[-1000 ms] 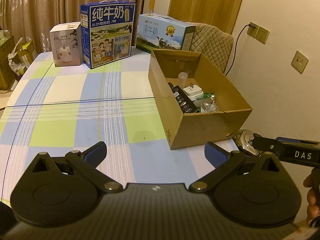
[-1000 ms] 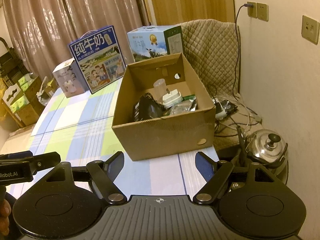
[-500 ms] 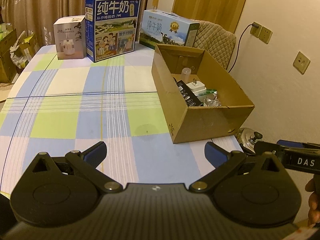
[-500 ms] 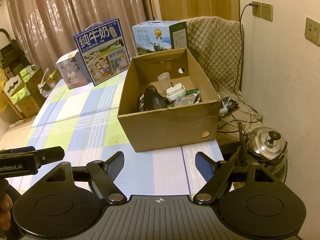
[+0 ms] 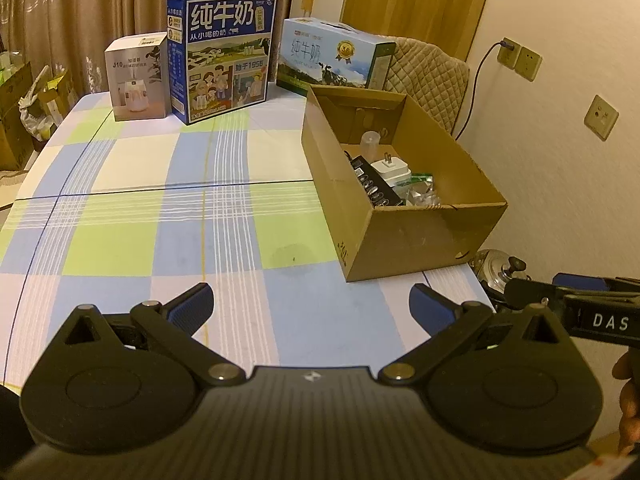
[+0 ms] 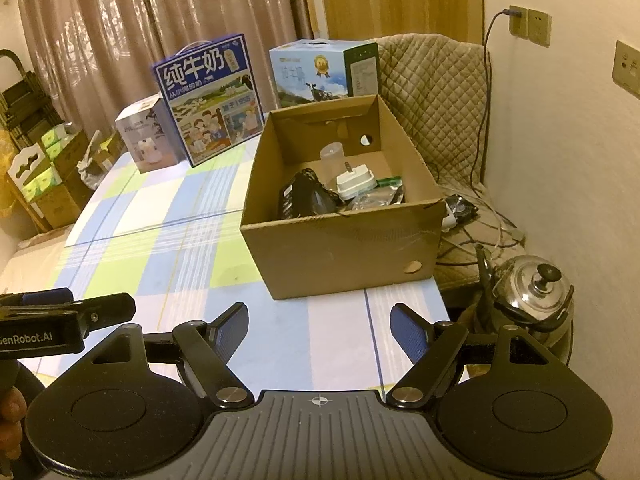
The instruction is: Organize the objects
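Hovering low over the near edge of the desk [image 5: 132, 208], the left tool [image 5: 311, 306] has its two blue-padded fingers [image 5: 192, 306] spread wide apart and holds nothing. The right tool [image 6: 319, 328] is spread wide too, and nothing is between its fingers. Ahead of the left tool and to its right, the open cardboard box [image 5: 416, 236] stands on the checked cloth, close to the right edge of the desk; for the right tool this box [image 6: 344, 252] is straight ahead. Inside the box lie a white plug adapter [image 6: 356, 182], a black power strip [image 5: 374, 186] beside it, a small translucent cup [image 6: 332, 158] behind them toward the far wall of the box, and some clear and green packets [image 5: 420, 192] on the right side. Far ahead of the left tool, at the back of the desk, stand a white humidifier box [image 5: 136, 78], a tall blue milk carton [image 5: 222, 56] and a light blue milk carton [image 5: 336, 58]. To the right of the right tool, lower than the desk, sits a steel kettle [image 6: 532, 292], and behind it there is a chair with a quilted cover [image 6: 436, 92].
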A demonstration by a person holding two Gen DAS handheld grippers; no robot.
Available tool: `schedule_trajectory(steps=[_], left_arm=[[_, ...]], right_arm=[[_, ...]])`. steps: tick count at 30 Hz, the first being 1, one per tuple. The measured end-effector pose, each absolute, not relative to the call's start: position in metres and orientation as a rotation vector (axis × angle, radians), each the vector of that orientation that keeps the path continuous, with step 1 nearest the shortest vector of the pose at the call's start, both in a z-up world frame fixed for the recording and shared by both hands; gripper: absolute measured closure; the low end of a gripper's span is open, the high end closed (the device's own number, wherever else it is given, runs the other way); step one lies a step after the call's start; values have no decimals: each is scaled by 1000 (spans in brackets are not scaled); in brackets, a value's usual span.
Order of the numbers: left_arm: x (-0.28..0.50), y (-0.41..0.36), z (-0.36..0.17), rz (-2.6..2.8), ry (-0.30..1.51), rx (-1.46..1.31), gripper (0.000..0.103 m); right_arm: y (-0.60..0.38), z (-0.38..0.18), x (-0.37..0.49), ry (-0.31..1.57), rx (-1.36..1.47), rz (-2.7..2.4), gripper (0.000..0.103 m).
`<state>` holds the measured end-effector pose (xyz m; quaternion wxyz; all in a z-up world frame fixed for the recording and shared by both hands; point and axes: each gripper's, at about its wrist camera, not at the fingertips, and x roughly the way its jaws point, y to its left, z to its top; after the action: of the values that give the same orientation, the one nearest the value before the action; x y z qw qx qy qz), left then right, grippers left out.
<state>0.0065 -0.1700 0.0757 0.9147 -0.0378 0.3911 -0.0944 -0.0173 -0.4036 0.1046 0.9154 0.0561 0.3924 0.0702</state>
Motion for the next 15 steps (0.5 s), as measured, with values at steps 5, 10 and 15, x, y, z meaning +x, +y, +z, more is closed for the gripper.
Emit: schedule_trajectory(steps=[5, 10, 15], left_arm=[[4, -172, 76, -197, 804, -72, 1], [4, -174, 74, -196, 808, -64, 1], [4, -176, 73, -190, 809, -59, 1]], right_arm=[[-405, 104, -18, 807, 121, 144, 28], [-405, 104, -19, 809, 119, 149, 28], [-405, 103, -19, 813, 117, 153, 28]])
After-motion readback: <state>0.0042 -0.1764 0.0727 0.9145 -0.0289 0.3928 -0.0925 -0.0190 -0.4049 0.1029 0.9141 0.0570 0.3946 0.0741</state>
